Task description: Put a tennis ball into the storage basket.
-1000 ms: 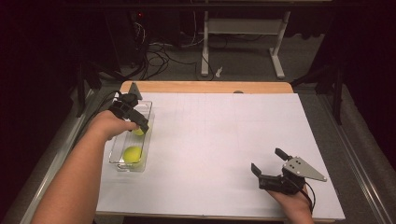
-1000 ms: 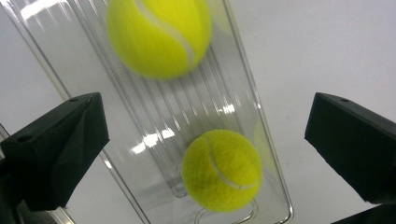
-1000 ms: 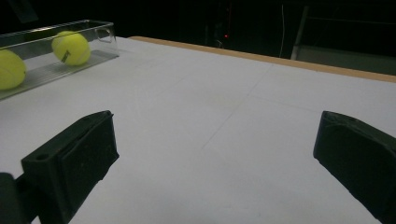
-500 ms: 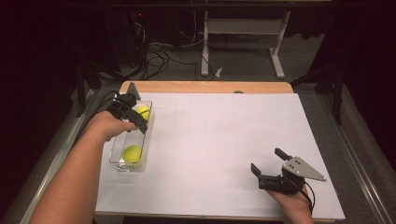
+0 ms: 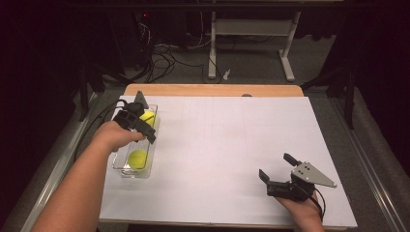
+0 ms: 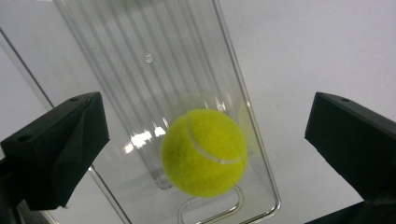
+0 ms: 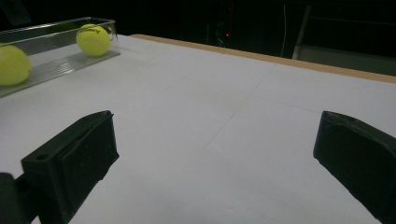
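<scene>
hovering over the clear tray [image 5: 119, 166] with two tennis balls, both grippers' jaws gape wide.

Tray [image 5: 121, 166] at the table's [image 5: 232, 145] left edge, holding two tennis balls: one at the far end [image 5: 146, 116], one nearer [image 5: 138, 158] (well apart). Left gripper [image 5: 140, 123] above tray; right gripper [image 5: 276, 169] near right.

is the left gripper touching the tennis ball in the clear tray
Apart. The left gripper view shows the left gripper open, white table visible between each jaw and the tennis ball in the clear tray.
</scene>
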The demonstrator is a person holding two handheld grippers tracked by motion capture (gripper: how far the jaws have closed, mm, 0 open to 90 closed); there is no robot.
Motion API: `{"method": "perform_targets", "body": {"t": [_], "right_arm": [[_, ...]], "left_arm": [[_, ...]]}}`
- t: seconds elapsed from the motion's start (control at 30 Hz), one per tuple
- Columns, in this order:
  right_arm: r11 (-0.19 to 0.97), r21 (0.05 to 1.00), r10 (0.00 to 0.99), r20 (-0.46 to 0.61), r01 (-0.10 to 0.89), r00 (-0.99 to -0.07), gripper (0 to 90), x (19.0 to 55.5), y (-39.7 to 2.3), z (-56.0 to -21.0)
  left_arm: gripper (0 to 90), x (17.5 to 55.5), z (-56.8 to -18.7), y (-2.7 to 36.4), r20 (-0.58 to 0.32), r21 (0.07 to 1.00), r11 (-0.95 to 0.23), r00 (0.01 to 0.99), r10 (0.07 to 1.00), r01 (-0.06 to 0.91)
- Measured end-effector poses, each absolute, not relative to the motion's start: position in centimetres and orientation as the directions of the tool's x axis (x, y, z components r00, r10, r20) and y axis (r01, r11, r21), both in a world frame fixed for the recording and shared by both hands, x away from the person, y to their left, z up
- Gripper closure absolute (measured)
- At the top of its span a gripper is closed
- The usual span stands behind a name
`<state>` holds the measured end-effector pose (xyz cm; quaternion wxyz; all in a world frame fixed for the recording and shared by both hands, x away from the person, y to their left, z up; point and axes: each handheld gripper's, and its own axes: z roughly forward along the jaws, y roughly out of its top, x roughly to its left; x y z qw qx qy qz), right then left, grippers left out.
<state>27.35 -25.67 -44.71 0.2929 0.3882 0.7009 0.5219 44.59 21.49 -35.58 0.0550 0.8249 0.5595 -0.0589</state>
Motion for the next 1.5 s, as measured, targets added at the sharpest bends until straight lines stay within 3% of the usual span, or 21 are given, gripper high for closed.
{"method": "perform_targets", "body": {"t": [0.67, 1.5], "right_arm": [[0.158, 0.959, 0.848, -0.01, 0.234, -0.53, 0.2, 27.5, -25.5, -44.7], [0.152, 0.96, 0.849, -0.005, 0.236, -0.528, 0.2, 27.4, -25.5, -44.6]], "left_arm": [[0.9, 42.6, -33.7, 17.1, -0.164, 0.059, -0.424, 0.427, 0.889, 0.904], [0.9, 41.6, -34.4, 10.3, -0.163, 0.053, -0.516, 0.517, 0.84, 0.855]]}}
